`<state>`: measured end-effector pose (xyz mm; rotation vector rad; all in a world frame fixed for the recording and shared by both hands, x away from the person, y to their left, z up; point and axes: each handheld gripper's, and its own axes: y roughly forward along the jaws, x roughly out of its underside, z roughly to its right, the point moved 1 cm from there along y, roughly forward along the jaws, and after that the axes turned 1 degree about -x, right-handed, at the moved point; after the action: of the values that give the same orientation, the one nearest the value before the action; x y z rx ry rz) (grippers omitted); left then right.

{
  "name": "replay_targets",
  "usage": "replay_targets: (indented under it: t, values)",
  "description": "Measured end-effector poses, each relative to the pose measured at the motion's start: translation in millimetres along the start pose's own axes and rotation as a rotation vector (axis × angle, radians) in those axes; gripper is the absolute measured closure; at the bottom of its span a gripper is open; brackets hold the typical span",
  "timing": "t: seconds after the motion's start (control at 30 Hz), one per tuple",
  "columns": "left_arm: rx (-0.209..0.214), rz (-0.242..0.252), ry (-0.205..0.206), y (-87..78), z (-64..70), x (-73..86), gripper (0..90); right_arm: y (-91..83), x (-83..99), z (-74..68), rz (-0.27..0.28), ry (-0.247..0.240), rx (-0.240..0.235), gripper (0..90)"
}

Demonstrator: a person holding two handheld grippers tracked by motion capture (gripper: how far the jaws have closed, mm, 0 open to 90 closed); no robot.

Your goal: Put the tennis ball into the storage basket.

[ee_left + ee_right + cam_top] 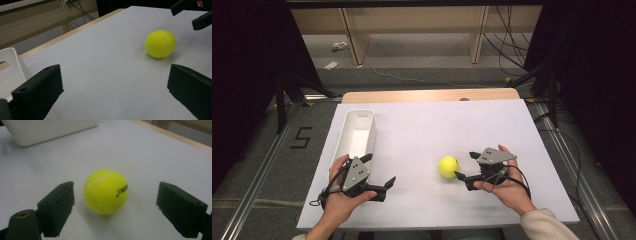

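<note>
Just ahead of the right gripper (466, 165), whose blocky matte-black jaws stand wide apart and hold nothing, a fuzzy yellow tennis ball (448, 166) rests on the smooth white table (422, 130), near the jaw tips but untouched. Its black printed lettering reads clearly from the right gripper view. Across the table, the left gripper (379, 169) also gapes empty, beside a long, glossy white plastic bin (355, 134) with rounded corners; what shows of its inside is bare.

Grey floor (257, 165) surrounds the white table (422, 130). At twelve o'clock stands pale wooden shelving (412, 25); black curtains, perhaps, (592, 75) hang at three and nine.
</note>
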<state>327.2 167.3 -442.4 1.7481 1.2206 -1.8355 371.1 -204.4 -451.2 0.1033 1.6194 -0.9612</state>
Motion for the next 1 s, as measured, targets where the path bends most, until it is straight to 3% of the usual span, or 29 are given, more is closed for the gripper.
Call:
replay_targets:
  t: [0.43,1.0]
  values:
    - [-0.001,0.002,0.001,-0.2,0.1,-0.2,0.0,27.7,-6.0,-9.8,-0.039,-0.028,-0.024,15.4]
    - [0.001,0.002,0.002,-0.5,0.3,-0.3,0.0,57.1,-6.4,-7.9,-0.086,-0.035,-0.024,15.3]
